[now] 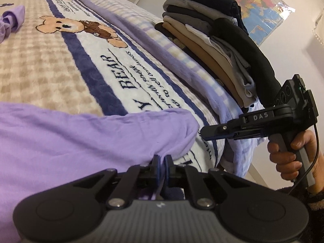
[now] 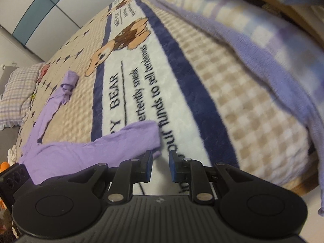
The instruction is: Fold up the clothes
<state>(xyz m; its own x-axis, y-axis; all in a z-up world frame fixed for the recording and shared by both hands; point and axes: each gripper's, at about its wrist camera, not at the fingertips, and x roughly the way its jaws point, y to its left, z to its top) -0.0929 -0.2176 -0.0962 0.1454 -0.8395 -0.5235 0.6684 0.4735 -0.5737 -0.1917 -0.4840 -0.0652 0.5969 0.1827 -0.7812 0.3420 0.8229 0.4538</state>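
Two grippers: left gripper (image 1: 162, 159) jaws pinched on the soft lilac knit garment (image 1: 81, 137), seemingly its hem; right gripper (image 2: 160, 167) jaws parted, empty, above fleecy checked blanket (image 2: 232, 93).

**Left tongs nipped shut, right tongs parted**

The left tongs (image 1: 162, 162) stand with jaws nearly together, pinching a fold of purple cloth (image 1: 81, 141) between the pads. The right tongs (image 2: 160, 166) keep a modest gap with nothing between the pads, pointing downward. A hand (image 1: 291, 154) wraps the right tongs' grip, fingers curled round it.
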